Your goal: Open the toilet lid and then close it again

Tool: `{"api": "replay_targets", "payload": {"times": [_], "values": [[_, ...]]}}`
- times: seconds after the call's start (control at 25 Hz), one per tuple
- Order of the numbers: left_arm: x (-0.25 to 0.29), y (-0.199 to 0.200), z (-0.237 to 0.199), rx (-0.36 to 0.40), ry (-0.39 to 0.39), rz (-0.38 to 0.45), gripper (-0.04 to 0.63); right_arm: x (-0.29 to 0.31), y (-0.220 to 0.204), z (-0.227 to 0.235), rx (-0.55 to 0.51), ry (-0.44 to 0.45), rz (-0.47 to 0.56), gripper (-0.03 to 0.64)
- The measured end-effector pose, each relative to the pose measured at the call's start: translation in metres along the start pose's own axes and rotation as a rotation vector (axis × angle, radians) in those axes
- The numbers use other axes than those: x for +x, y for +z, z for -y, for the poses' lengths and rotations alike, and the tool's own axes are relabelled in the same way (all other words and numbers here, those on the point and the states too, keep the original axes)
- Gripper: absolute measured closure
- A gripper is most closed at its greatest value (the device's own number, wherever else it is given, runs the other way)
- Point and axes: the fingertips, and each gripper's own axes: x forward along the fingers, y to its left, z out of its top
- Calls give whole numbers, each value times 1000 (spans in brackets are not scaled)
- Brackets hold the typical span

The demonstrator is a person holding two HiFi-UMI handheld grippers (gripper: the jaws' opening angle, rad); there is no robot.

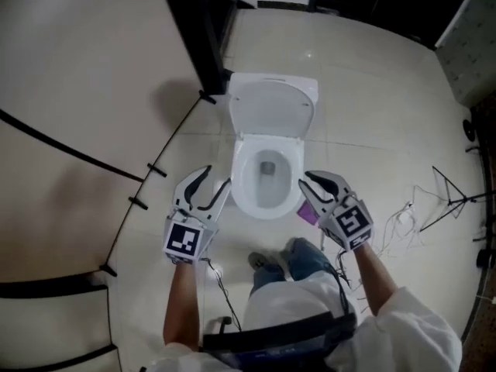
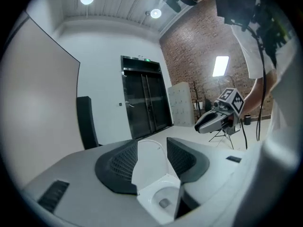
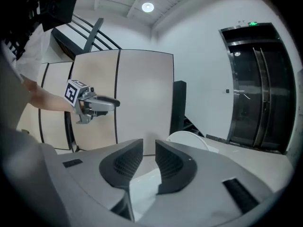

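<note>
The white toilet stands with its lid (image 1: pixel 271 107) raised against the back and the bowl (image 1: pixel 267 178) uncovered. My left gripper (image 1: pixel 216 177) hovers just left of the bowl rim, jaws apart and empty. My right gripper (image 1: pixel 306 183) hovers at the rim's right side, with a narrow gap and nothing in it. In the left gripper view the upright lid (image 2: pixel 149 162) and bowl (image 2: pixel 161 200) show between the spread jaws (image 2: pixel 151 143), with the right gripper (image 2: pixel 199 126) beyond. In the right gripper view the lid (image 3: pixel 189 138) rises past the empty jaws (image 3: pixel 148 143), and the left gripper (image 3: pixel 116 103) is opposite.
A curved beige wall (image 1: pixel 70 115) with black rails runs along the left. A dark post (image 1: pixel 203 37) stands behind the toilet. A purple item (image 1: pixel 308 211) lies by the bowl's right side. Cables and a stand (image 1: pixel 449 196) lie at the right. My legs (image 1: pixel 298 258) are in front of the bowl.
</note>
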Motion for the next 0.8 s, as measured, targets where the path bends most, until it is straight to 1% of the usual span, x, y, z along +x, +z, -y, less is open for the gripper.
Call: {"api": "replay_targets", "payload": {"times": [0.2,0.28,0.44,0.52,0.6,0.72,0.8], "values": [[62,-1,-27,0,-126,-8,407,-3,2,35,14,-70,59,532],[86,1,-36,-2,-160,-37,405,-5,5,52,28,-99,82,532],[134,-5,-55,54,-255,-117,403,-15,18,74,51,-146,144,532],[161,-15,-66,87,-304,-154,403,-19,18,76,32,-161,134,532],[187,-26,-80,123,-358,-182,400,-19,12,72,40,-187,104,532],[236,-47,-108,165,-434,-197,400,-9,-10,74,107,-241,53,532],[270,-70,-127,191,-480,-220,399,5,-24,75,149,-278,35,532]]}}
